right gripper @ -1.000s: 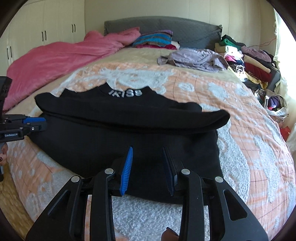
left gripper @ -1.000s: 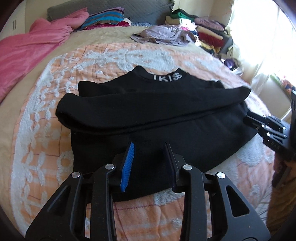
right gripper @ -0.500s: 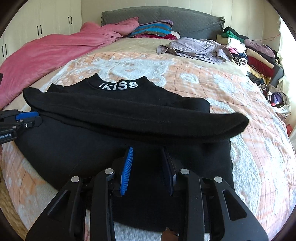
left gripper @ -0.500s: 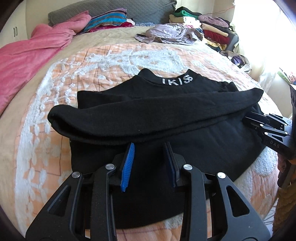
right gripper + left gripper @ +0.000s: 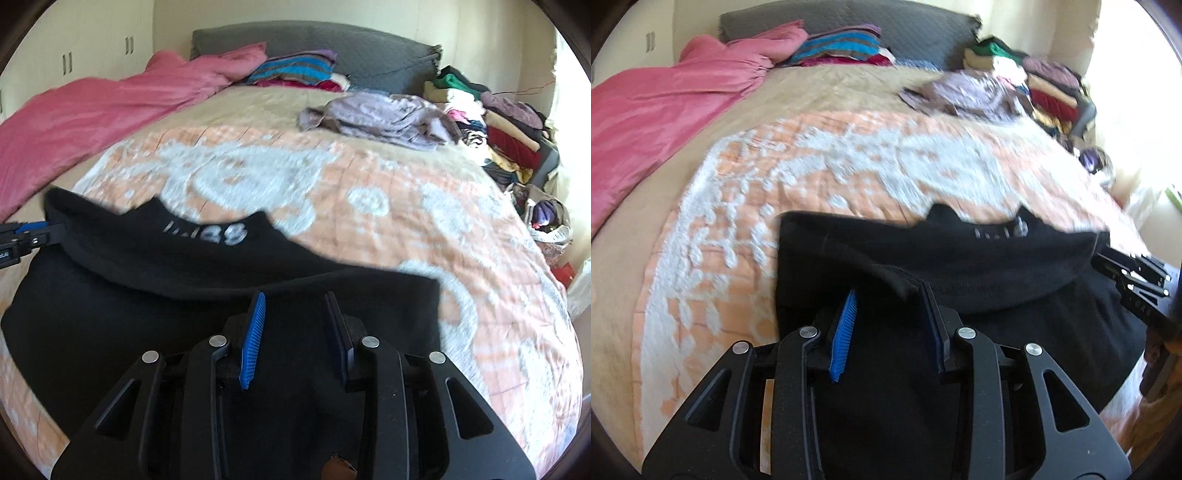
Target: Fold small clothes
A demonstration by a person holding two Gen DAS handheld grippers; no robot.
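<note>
Evidently black sweater across patterned bedspread.

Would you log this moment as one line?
left gripper: holds black sweater hem | right gripper: same | fold: hem raised

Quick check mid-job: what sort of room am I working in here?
Most likely a home bedroom: a bed with a grey headboard, a pink duvet, and stacked clothes beside the black sweater being folded.

sweater on bedspread | clothes heap behind | duvet left
</note>
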